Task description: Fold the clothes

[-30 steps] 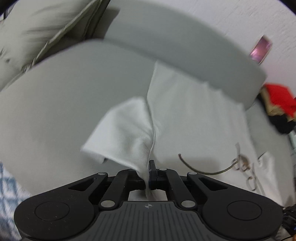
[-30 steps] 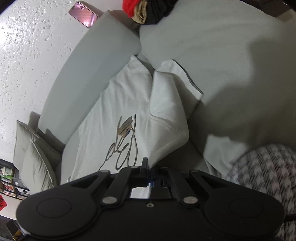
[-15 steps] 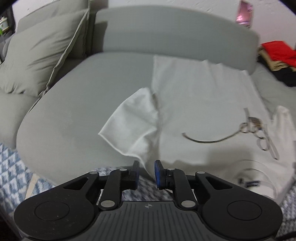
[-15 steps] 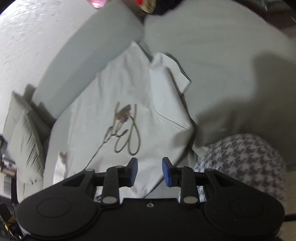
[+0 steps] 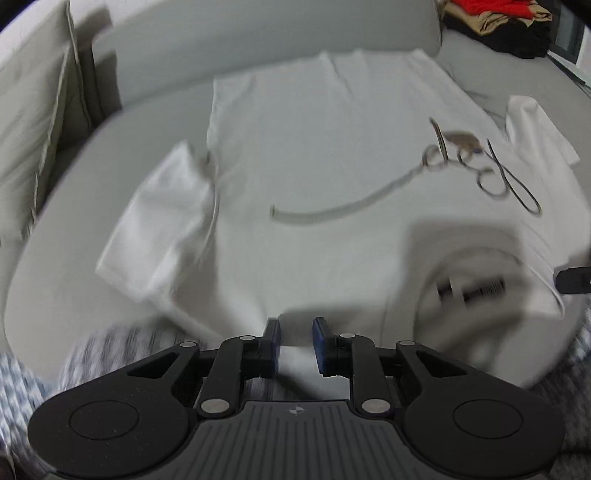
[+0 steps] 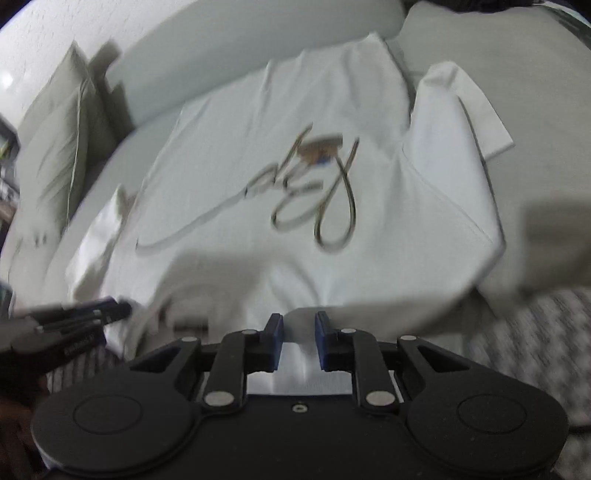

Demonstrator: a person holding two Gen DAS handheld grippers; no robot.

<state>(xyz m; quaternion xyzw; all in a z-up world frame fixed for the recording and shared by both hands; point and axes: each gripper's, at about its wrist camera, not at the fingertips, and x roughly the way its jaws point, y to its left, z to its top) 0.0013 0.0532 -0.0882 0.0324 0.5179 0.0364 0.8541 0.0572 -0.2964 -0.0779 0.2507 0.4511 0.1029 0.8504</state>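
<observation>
Lying spread face-up on the grey sofa (image 5: 92, 155), the white T-shirt (image 5: 314, 147) has both sleeves out while the left gripper (image 5: 294, 341) and right gripper (image 6: 298, 338) hover at its collar edge, jaws apart and empty, so folding seemingly calls for gripping cloth.

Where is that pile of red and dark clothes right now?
In the left wrist view, the clothes pile sits at the top right, on the grey sofa beyond the spread white T-shirt.
</observation>
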